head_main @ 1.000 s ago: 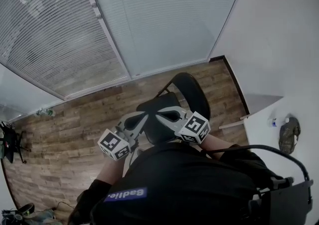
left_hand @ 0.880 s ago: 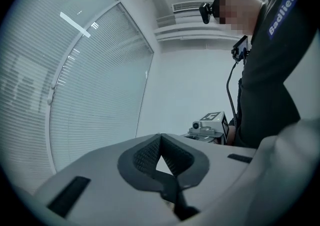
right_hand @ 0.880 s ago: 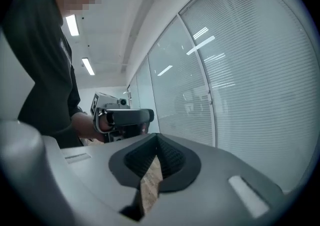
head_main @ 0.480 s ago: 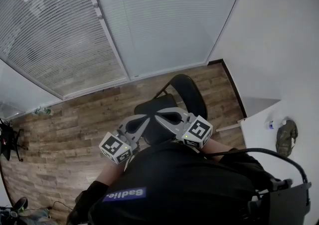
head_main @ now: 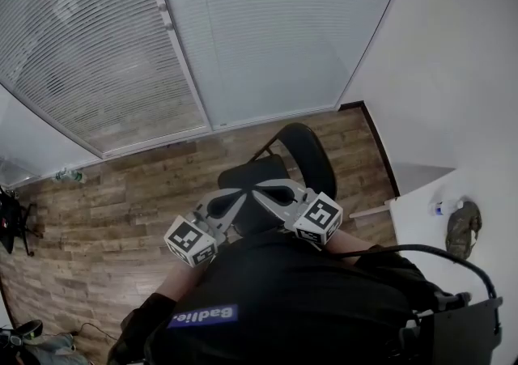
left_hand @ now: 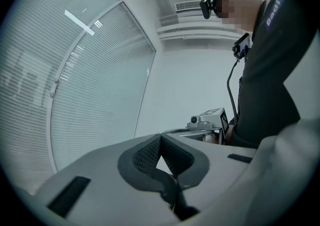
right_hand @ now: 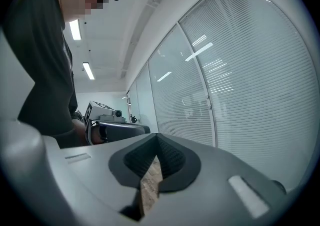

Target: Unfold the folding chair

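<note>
Both the left gripper [head_main: 237, 195] and the right gripper [head_main: 262, 190] have their jaws pressed together with nothing between them, and their tips point toward each other. The black folding chair [head_main: 307, 153] stands on the wood floor [head_main: 121, 201] below and beyond the tips. Its seat is nearer and its backrest is farther, on the right gripper's side, so that hand seems closer.

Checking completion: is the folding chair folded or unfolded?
Unfolded: in the head view the folding chair stands on the wooden floor, its seat spread out flat in front of the backrest.
</note>
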Motion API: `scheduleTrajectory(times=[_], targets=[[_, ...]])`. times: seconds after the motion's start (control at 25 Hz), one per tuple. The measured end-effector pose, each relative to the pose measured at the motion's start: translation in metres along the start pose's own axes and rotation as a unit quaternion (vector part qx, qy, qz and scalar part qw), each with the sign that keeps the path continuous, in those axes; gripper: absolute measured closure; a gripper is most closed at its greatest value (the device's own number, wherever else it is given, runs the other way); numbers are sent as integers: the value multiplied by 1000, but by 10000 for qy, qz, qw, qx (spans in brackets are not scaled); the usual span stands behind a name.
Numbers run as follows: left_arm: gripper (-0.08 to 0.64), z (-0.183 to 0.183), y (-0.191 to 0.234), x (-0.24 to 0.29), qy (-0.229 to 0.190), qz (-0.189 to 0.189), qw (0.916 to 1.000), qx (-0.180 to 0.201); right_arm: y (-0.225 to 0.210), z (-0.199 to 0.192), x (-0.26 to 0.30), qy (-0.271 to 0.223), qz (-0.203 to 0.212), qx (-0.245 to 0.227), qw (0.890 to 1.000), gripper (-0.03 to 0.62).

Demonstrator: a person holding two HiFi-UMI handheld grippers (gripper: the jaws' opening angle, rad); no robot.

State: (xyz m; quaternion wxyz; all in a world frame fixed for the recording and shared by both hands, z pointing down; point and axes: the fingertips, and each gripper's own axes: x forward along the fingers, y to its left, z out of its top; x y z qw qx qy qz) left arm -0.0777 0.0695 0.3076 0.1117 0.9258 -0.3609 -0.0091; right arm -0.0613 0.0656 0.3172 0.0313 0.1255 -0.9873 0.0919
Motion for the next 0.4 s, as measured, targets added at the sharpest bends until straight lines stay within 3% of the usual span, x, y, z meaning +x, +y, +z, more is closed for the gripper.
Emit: scheduleTrajectory(times=[0.4], targets=[[555, -10, -1, -2, 39, 50, 9999, -92, 2, -9, -2, 39, 16, 33, 10000, 591]])
